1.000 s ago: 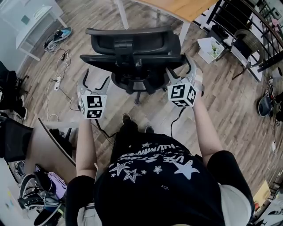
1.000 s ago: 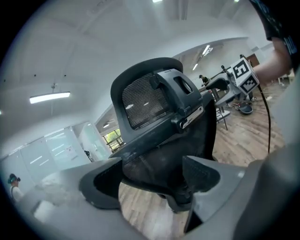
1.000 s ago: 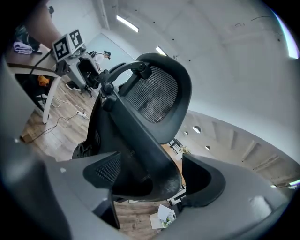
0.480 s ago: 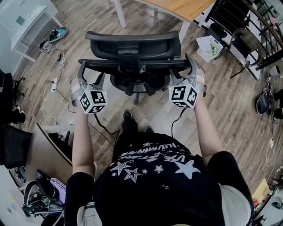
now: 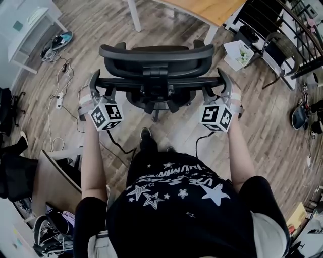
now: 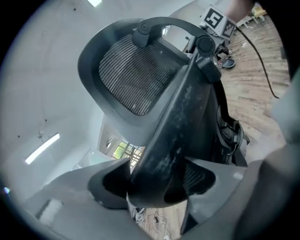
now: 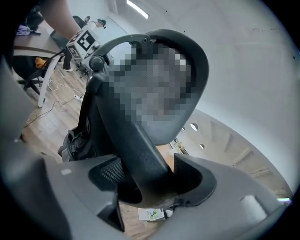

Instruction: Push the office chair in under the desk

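The black mesh office chair stands with its back to me, in front of the wooden desk. Its seat is partly below the desk's edge. My left gripper is at the left end of the chair's back frame bar, and my right gripper at the right end. In the left gripper view the jaws are closing, and the dark bar fills the gap between them. The right gripper is closing too, its pads against the bar.
A white desk leg stands left of the chair. A white cabinet, shoes and floor cables lie to the left. A box and black railing are at the right, bags at the lower left.
Both grippers have moved up onto the ends of the chair's back bar, and their jaws have narrowed around it. The chair's back now faces me squarely.
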Tool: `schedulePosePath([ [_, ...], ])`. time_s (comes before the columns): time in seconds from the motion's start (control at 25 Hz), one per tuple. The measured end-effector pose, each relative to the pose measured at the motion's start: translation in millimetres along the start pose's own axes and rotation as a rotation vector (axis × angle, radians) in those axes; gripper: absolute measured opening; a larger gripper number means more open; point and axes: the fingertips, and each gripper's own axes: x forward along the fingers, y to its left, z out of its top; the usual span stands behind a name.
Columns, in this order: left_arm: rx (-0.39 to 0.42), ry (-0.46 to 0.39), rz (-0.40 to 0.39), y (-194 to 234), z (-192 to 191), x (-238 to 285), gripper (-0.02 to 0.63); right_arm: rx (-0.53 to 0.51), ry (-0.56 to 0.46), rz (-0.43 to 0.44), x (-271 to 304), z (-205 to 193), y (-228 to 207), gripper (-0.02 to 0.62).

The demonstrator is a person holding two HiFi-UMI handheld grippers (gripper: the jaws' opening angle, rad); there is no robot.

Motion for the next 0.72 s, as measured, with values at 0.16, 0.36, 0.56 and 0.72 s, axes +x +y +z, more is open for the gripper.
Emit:
schedulePosePath([
  [0.16, 0.043, -0.016, -0.002, 5, 0, 6, 0.307, 0.0, -0.006, -0.013, 10, 3, -4, 0.31],
  [0.36, 0.047, -0.01, -0.002, 16, -9, 28, 0.305, -0.004, 0.001, -0.031, 29, 11, -2, 0.308],
  [0.56, 0.045, -0.015, -0.012, 37, -21, 66, 0.305, -0.008, 0.013, -0.039, 65, 26, -3, 0.304],
  [0.72, 0.039, -0.026, -0.031, 67, -35, 114, 0.305, -0.013, 0.047, -0.036, 107, 51, -7, 0.298],
])
